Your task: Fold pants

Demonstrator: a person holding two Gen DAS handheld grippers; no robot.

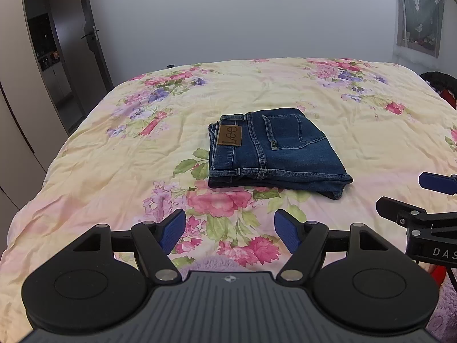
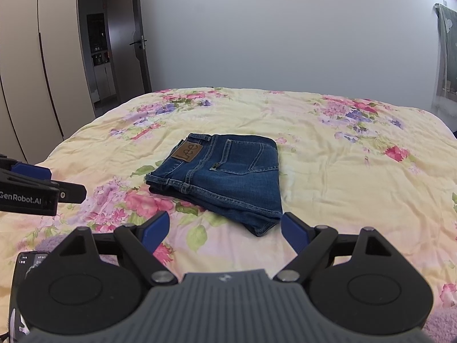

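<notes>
Blue jeans [image 1: 271,151] lie folded into a compact rectangle in the middle of the floral bed cover, back pocket and brown Lee patch facing up. They also show in the right wrist view [image 2: 225,180]. My left gripper [image 1: 230,230] is open and empty, held above the cover in front of the jeans, apart from them. My right gripper [image 2: 225,233] is open and empty, just short of the jeans' near corner. The right gripper's fingers show at the right edge of the left wrist view [image 1: 428,200]; the left gripper shows at the left edge of the right wrist view [image 2: 42,188].
The yellow floral bed cover [image 1: 357,143] spans the bed. A wardrobe [image 2: 34,57] and an open door [image 2: 137,40] stand at the left. A grey wall is behind. A curtained window [image 1: 420,11] is at the far right, with dark and red items [image 1: 445,88] at the bed's right edge.
</notes>
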